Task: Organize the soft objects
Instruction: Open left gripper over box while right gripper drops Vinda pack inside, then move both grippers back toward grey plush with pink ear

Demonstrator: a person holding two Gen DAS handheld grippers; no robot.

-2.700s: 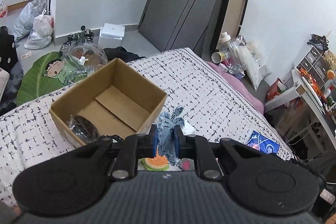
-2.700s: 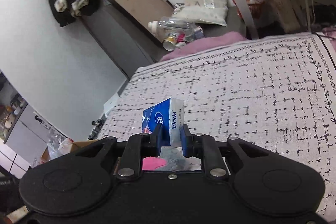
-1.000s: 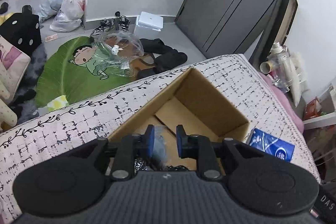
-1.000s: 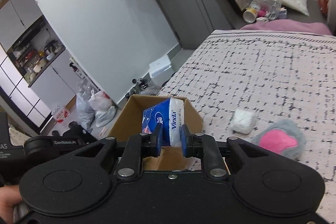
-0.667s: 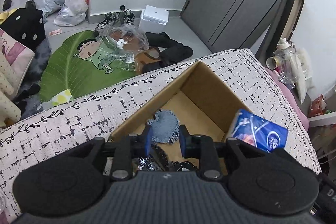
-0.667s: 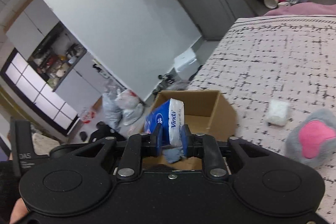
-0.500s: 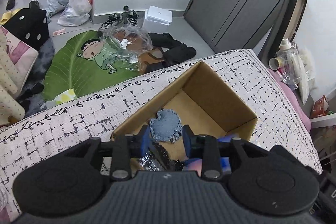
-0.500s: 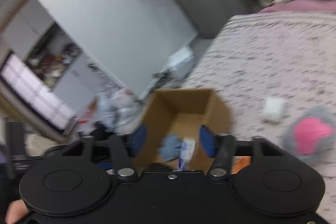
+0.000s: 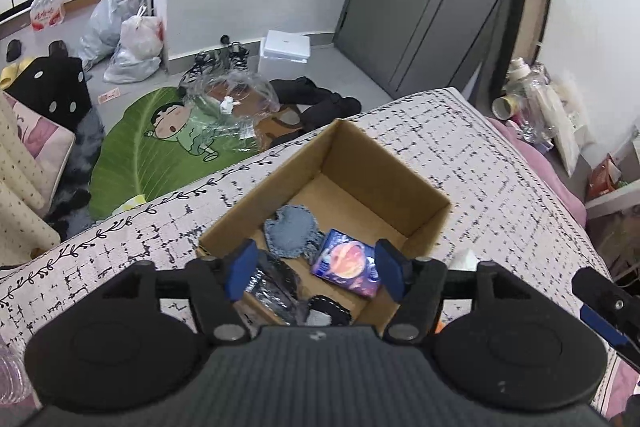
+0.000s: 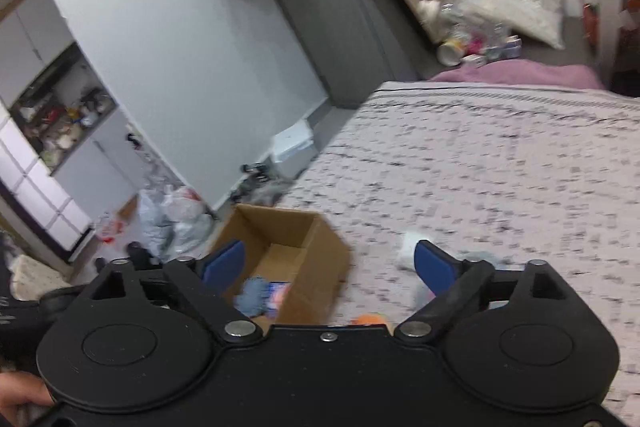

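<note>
Directly ahead of and below the left gripper (image 9: 316, 269), the cardboard box (image 9: 384, 163) sits on the patterned bedspread (image 9: 500, 179). The left gripper's jaws are spread wide and hold nothing. Between its fingertips, inside the box, lie a blue denim piece (image 9: 291, 231) and, just right of it, a blue tissue pack (image 9: 347, 262); dark items (image 9: 276, 283) lie nearer the gripper. The right gripper (image 10: 330, 263) is also spread wide and empty. Its view is motion-blurred. The box (image 10: 320, 267) appears below its left finger; a white soft object (image 10: 408, 247) rests on the bedspread beside its right finger.
</note>
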